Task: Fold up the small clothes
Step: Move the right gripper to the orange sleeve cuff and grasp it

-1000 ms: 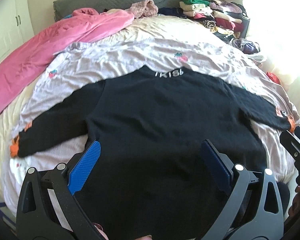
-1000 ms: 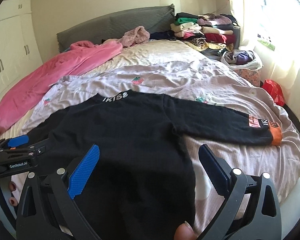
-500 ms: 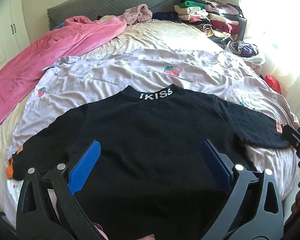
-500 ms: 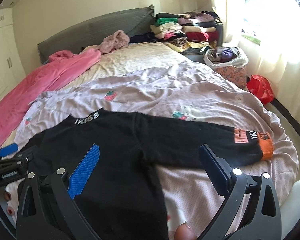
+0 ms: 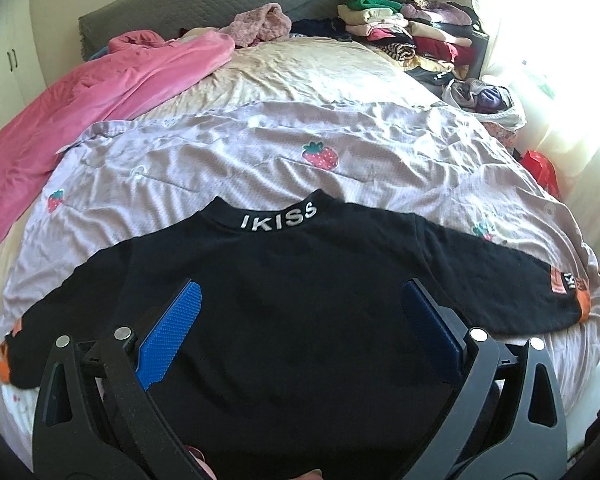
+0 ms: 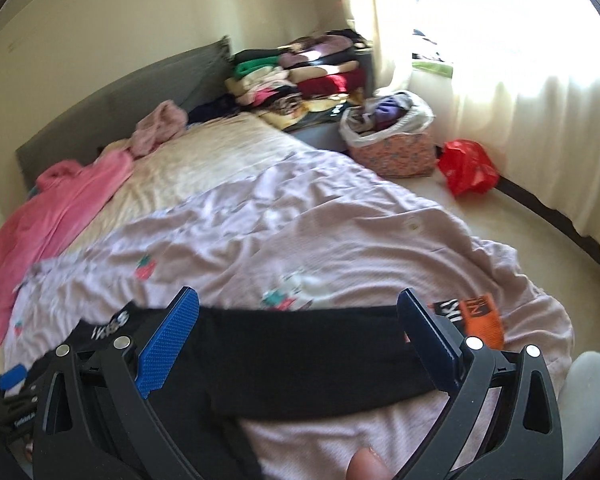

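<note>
Both tongs, left point(image 5: 298, 326) and right point(image 6: 298, 336), hang spread and empty over the black IKISS sweater point(image 5: 300, 300) lying flat on the bed point(image 5: 320, 64); it looks soft, light and floppy, so pinch the orange right cuff point(image 6: 482, 320)

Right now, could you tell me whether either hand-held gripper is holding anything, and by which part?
Nothing is held. The left hand-held gripper and right hand-held gripper both stand open above the black sweater, which lies flat on the bed.
</note>
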The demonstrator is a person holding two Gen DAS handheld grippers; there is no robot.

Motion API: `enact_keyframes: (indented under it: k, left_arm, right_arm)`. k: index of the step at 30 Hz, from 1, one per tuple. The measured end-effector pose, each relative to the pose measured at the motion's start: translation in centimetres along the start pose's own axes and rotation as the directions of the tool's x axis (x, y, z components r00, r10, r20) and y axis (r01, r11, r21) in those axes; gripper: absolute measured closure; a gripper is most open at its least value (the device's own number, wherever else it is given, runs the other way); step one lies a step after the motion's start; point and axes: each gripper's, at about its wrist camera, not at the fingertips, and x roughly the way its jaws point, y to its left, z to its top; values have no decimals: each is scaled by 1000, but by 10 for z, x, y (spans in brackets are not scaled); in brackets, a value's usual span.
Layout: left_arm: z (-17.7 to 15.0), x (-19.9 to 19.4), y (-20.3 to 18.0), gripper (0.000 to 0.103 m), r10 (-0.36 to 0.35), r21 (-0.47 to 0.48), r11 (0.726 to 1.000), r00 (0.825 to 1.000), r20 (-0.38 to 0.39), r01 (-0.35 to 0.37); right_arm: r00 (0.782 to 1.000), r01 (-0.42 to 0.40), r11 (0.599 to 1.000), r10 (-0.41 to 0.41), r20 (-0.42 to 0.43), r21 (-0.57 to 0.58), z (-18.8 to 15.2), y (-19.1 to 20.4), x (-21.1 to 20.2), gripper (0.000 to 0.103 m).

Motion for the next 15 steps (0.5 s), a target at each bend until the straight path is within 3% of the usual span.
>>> enact_keyframes:
  k: [9,15]
  left_arm:
    - [-11,41,-11,9,-33,19,999,997,-65,34]
    - [-26,65,-18,9,-81,39,996,991,-104,86]
  right_arm:
    - [995,95,992,-93,-36,83,-10,-51,31,4]
    - [978,198,971,-187,-90,136,-28,-91,56,4]
